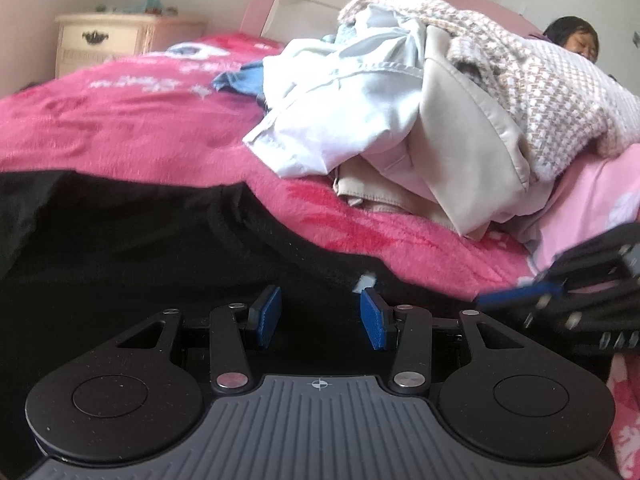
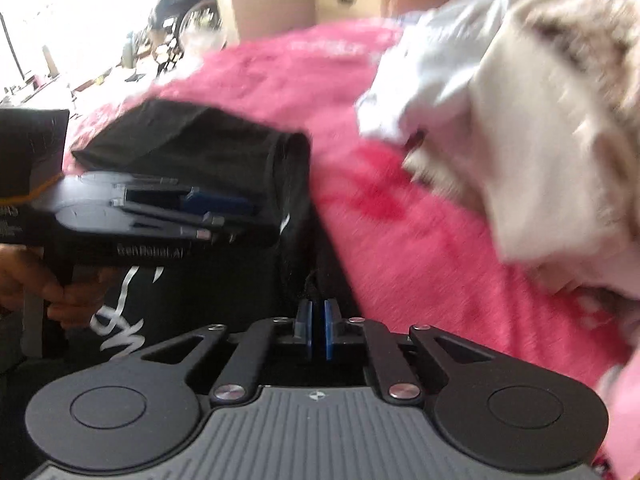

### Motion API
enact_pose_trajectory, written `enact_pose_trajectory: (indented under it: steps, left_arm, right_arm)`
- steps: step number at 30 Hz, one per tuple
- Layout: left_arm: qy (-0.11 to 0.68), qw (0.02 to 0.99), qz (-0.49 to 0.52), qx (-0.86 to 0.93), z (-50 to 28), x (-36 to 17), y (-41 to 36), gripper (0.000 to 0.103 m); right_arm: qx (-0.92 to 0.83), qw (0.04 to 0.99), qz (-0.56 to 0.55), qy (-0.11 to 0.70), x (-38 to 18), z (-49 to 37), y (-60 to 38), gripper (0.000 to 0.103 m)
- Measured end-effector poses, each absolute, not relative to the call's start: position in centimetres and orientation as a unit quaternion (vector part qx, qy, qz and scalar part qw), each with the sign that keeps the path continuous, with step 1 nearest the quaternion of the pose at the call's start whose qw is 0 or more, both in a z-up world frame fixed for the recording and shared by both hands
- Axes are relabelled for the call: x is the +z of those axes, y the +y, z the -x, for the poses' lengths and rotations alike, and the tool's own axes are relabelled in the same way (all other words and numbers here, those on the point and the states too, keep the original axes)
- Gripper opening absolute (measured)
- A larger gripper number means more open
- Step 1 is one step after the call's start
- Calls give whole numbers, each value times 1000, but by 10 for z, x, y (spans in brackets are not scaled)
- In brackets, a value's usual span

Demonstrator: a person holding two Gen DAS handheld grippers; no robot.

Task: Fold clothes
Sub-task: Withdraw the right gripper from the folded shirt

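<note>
A black garment (image 1: 140, 232) with white lettering (image 2: 124, 312) lies spread on the pink blanket (image 1: 140, 120); one part of it is folded over into a raised flap (image 2: 192, 140). My left gripper (image 1: 320, 316) hovers just above the black cloth, open, with nothing between its blue pads. In the right wrist view, a hand (image 2: 40, 288) holds the left gripper (image 2: 224, 216), seen side-on. My right gripper (image 2: 317, 328) has its pads nearly together on a ridge of the black garment (image 2: 312, 280). It shows blurred at the garment's right edge (image 1: 560, 300).
A heap of unfolded clothes (image 1: 400, 120), white, beige and knitted, is piled on the bed to the right (image 2: 500, 120). A person's head (image 1: 572, 36) shows behind it. A cream nightstand (image 1: 104, 40) stands at the back wall. A wheeled frame (image 2: 188, 8) is by the bright doorway.
</note>
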State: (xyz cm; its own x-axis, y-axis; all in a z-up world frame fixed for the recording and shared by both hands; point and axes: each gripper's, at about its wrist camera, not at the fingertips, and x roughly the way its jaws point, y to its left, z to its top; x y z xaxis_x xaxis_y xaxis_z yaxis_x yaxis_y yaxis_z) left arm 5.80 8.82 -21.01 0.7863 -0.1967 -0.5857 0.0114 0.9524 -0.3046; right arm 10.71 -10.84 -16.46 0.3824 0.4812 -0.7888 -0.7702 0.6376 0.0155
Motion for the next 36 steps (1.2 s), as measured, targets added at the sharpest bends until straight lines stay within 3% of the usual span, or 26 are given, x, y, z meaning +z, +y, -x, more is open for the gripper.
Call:
enact_pose_trajectory:
  steps: [9, 14, 19, 22, 26, 32, 34, 36]
  left_arm:
    - [321, 941, 100, -28, -89, -215, 71, 44]
    - [321, 940, 108, -28, -91, -215, 74, 44]
    - [319, 939, 124, -35, -88, -213, 80, 44]
    - [317, 938, 133, -40, -86, -212, 84, 44]
    - [318, 934, 157, -42, -74, -206, 97, 44]
    - [324, 923, 208, -17, -58, -207, 125, 45]
    - [326, 921, 212, -11, -54, -209, 131, 45]
    - [325, 920, 217, -10, -50, -209, 137, 45]
  right_arm:
    - [276, 872, 273, 298, -184, -122, -102, 4]
    - [211, 883, 260, 328, -202, -150, -109, 5]
    - [180, 902, 201, 337, -181, -160, -134, 15]
    - [230, 901, 155, 333, -163, -148, -139, 16]
    - [320, 870, 133, 351, -160, -142, -110, 16]
    - [359, 813, 108, 445, -206, -183, -43, 13]
    - [340, 830, 115, 428, -210, -191, -34, 11]
    - [313, 854, 96, 404, -200, -195, -32, 16]
